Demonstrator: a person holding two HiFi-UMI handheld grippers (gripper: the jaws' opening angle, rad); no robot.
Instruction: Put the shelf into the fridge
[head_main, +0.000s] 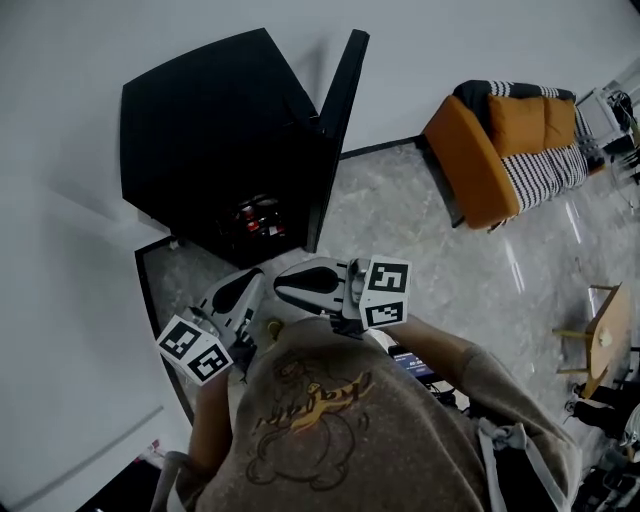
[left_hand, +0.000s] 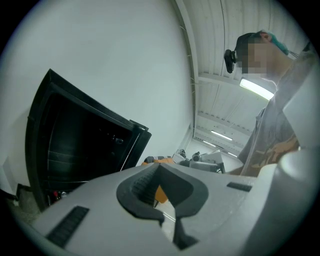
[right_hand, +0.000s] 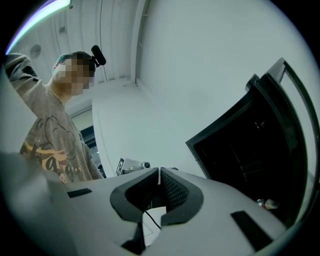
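**A:** Where's the shelf?

**B:** I can't find it. No loose shelf shows in any view, and the fridge (head_main: 215, 140) is too dark inside to tell whether one already sits on its runners. I can only make out some cans (head_main: 262, 215) low in the cavity.

**A:** And the grippers?

**B:** Both are empty. The left gripper (left_hand: 159, 167) has its jaws pressed together at the tips with nothing between them. The right gripper (right_hand: 159, 172) is the same, with barely a hairline between its tips. Both hang close to the person's chest, the left at eight o'clock of the right.

**A:** Where's the fridge from there?

**B:** At eleven o'clock of the grippers. The door (head_main: 338, 120) is swung wide at the fridge's three o'clock side, and the opening faces the person.

**A:** So what's the step?

**B:** My guess is fetching the shelf, if it isn't in yet. Spread both pairs of jaws before reaching. Pinch the shelf at nine and three o'clock, one gripper per side, and keep it level. Carry it in clear of the door, above the cans. Seat both sides on the same pair of runners and push evenly, or it will skew and jam.
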